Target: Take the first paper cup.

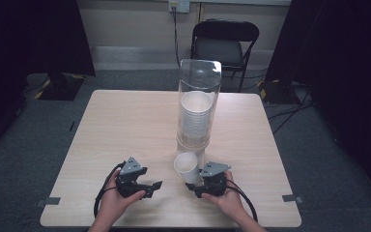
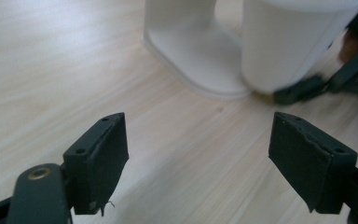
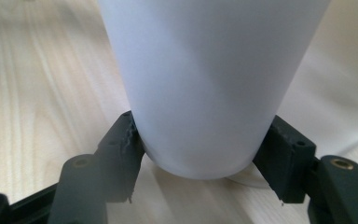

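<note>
A clear tube dispenser (image 1: 199,99) stands at the table's middle with a stack of white paper cups (image 1: 195,116) inside on a white base (image 2: 200,60). In front of it a single white paper cup (image 1: 186,166) stands upright, with my right gripper (image 1: 196,185) shut on its lower part. The right gripper view has that cup (image 3: 205,79) held between both black jaws, just above the wood. My left gripper (image 1: 155,187) rests low at the near left, open and with nothing in it. The left gripper view looks toward the cup (image 2: 289,42) from between its spread jaws (image 2: 198,158).
The light wooden table (image 1: 125,125) has free room left and right of the dispenser. A black folding chair (image 1: 224,41) stands beyond the far edge. Cables trail from both grippers toward the near edge.
</note>
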{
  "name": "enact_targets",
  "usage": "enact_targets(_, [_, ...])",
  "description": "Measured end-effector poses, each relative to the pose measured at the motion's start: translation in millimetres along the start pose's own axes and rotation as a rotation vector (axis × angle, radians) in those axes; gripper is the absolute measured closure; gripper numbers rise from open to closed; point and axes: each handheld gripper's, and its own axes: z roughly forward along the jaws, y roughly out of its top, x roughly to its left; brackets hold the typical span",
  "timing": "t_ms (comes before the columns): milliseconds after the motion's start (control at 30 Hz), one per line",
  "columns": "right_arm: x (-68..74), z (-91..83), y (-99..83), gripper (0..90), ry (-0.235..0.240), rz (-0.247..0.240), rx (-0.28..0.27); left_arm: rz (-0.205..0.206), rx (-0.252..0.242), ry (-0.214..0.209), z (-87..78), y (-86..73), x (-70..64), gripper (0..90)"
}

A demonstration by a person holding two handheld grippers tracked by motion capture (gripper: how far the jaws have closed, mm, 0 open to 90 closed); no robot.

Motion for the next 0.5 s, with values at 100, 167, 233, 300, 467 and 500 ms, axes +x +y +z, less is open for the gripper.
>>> enact_targets(100, [7.8,2.4,1.5,36.8,0.016,-0.041,0.001,-0.004,-0.017,-0.022,-7.7,9.6,-3.1,20.8])
enact_targets(167, [13.3,4.0,2.9,36.8,0.022,-0.066,0.002,-0.01,-0.029,-0.037,-12.1,15.3,-4.8,21.6])
enact_targets(233, [17.6,5.3,5.1,36.7,0.032,-0.088,-0.002,-0.027,-0.051,-0.059,-15.7,20.5,-6.7,25.1])
enact_targets(300, [22.2,6.5,7.4,36.7,0.035,-0.123,-0.005,-0.041,-0.072,-0.065,-18.7,25.1,-8.6,25.4])
enact_targets(467, [32.6,9.2,12.2,36.6,0.071,-0.181,-0.026,-0.024,-0.073,-0.078,-18.9,28.7,-13.1,34.2])
enact_targets(500, [34.9,9.4,13.5,36.6,0.07,-0.193,-0.028,-0.027,-0.073,-0.086,-18.4,28.4,-13.0,37.1])
